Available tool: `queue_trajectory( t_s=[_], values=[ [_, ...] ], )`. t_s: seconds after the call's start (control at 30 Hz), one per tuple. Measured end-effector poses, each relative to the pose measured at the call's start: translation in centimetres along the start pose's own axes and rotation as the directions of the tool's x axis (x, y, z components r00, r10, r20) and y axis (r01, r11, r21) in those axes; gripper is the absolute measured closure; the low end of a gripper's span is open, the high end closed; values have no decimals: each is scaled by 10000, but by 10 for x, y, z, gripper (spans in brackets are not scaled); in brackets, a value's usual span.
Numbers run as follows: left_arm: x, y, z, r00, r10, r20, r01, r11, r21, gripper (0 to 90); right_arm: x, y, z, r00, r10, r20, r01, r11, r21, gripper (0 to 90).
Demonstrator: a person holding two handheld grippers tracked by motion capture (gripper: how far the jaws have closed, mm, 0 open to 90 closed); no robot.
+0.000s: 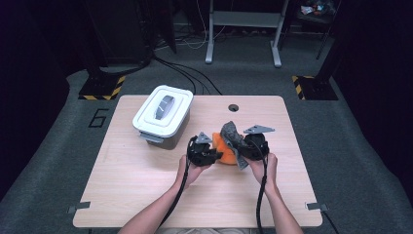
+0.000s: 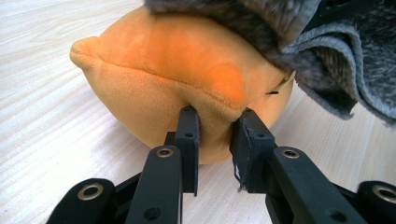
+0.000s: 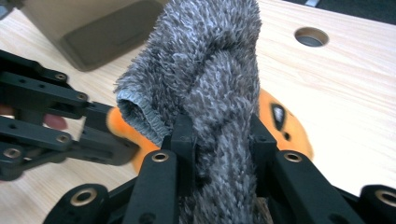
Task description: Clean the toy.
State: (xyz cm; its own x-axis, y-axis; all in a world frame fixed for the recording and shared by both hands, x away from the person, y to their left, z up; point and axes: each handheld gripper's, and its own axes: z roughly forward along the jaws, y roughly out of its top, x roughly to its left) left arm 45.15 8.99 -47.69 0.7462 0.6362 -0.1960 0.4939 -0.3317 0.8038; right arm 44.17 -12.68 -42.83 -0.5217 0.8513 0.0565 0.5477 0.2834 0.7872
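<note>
The left gripper (image 2: 214, 116) pinches a fold of the orange plush toy (image 2: 177, 79) on the surface (image 1: 146, 190); the right gripper (image 3: 219, 126) clamps the grey fuzzy cloth (image 3: 210, 60) draped over it. With only 1 small fold held, the toy could slip free if the cloth tugs it.

The high view looks forward and down from above the person's side onto the whole pale wooden table (image 1: 146, 195), fairly far off. The left gripper view sits very close, low over the tabletop, facing the orange plush toy (image 2: 187, 88). The right gripper view, equally close, looks along a fuzzy grey cloth (image 3: 219, 84), probably towards the table's far edge. All three share toy and cloth.
</note>
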Motion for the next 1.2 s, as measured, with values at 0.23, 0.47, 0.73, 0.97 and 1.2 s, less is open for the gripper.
queue_trajectory(
  t_s=[0.23,0.47,0.73,0.97,1.2],
  values=[
    [2,-2,-1,10000,17,16,-17,10000,35,729,-20,-8,-3,9985,399,365,-400,9992,29,703],
    [3,-3,-1,10000,2,6,-2,10000,-27,729,-54,-27,2,9873,1373,800,-1411,9890,450,703],
    [3,-3,-1,10000,-12,-5,12,10000,-39,729,-78,-42,16,9751,1919,1109,-2018,9756,862,703],
    [3,-2,-2,9999,132,16,-132,9999,-14,729,-65,-29,-10,9788,1959,596,-1966,9805,57,704],
    [-2,0,-1,9997,238,11,-238,9997,-105,729,-26,3,-29,9946,942,-443,-969,9932,-640,704]
  ],
)
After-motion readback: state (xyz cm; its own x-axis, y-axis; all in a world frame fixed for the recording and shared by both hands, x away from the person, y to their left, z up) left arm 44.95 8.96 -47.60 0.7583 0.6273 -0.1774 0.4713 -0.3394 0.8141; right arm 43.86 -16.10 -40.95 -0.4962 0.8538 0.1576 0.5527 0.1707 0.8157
